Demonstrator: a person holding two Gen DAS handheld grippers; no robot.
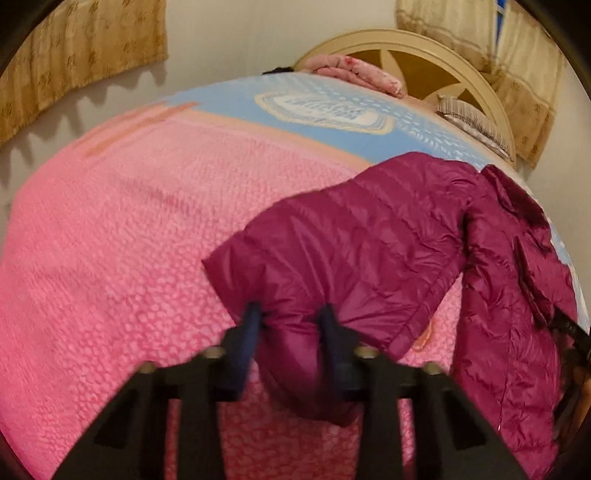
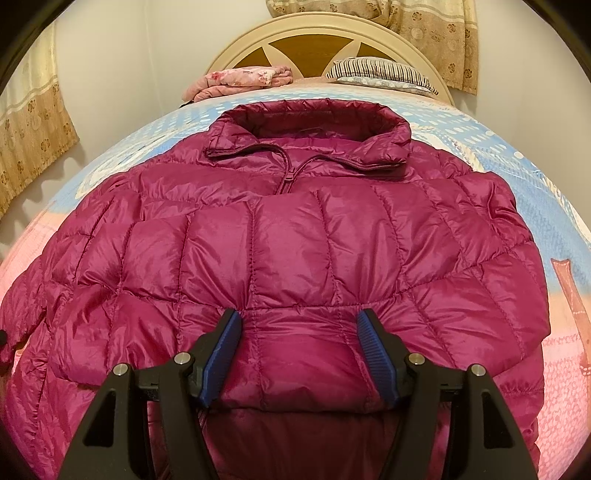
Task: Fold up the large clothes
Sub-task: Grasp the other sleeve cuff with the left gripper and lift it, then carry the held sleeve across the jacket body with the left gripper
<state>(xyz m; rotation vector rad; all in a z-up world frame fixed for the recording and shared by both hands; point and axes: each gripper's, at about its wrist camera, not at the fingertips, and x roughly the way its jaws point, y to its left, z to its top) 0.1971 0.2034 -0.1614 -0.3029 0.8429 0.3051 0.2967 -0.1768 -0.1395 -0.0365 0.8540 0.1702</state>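
A magenta quilted down jacket (image 2: 288,229) lies front-up on the bed, zipped, with its collar (image 2: 310,125) toward the headboard. My right gripper (image 2: 297,321) is over the jacket's lower middle. Its blue pads (image 2: 221,354) press on a puffy fold of the body, which puckers at both fingertips. In the left wrist view the jacket's sleeve (image 1: 351,236) stretches out over the pink bed cover (image 1: 129,240). My left gripper (image 1: 290,315) is shut on the bunched sleeve end, and the cuff hangs down between its fingers. The jacket body (image 1: 509,295) lies at the right.
A folded pink floral blanket (image 2: 240,79) and a striped pillow (image 2: 380,74) lie at the cream headboard (image 2: 317,33). Patterned curtains (image 1: 81,55) hang on the wall on both sides. The bed's pink and blue cover extends wide to the left of the jacket.
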